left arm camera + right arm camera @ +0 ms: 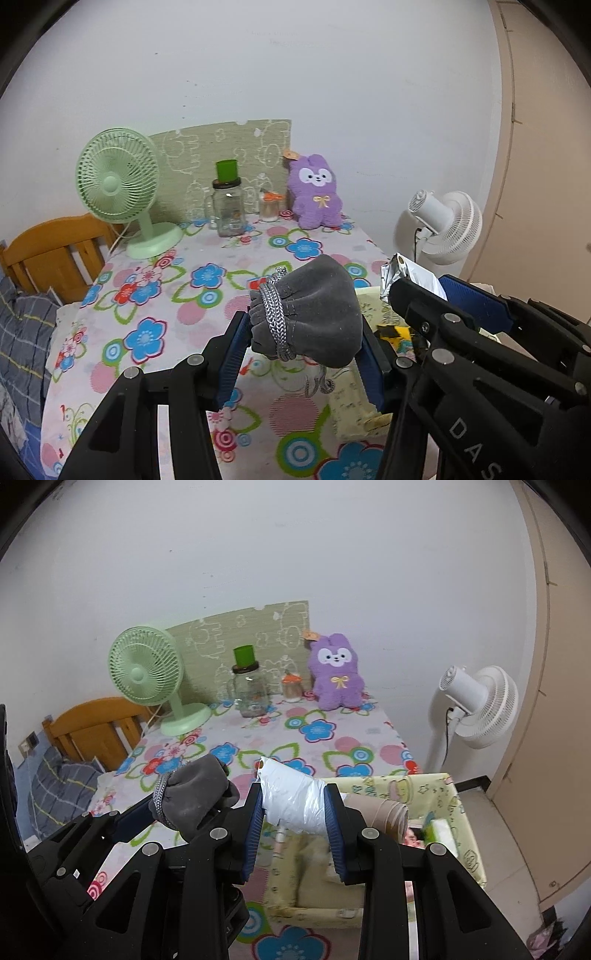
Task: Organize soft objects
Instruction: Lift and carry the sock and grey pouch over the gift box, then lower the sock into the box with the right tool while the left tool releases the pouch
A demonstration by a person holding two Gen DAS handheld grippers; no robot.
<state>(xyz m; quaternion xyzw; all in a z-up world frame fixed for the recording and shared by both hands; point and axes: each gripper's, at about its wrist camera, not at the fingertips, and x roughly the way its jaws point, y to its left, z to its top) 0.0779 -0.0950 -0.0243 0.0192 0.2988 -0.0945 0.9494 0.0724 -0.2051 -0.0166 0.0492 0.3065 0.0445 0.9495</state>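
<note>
Table edge (402,746) (right side) nearly touches fabric bin (466,823).

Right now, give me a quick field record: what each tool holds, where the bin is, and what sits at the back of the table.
left tool: shut on grey pouch, held above the table
right tool: shut on white plastic roll, cardboard core end showing
bin: pale yellow fabric, at the table's near right corner, under the roll, some items inside
back of table: green fan, glass jar, purple plush
floor, right: white fan
</note>
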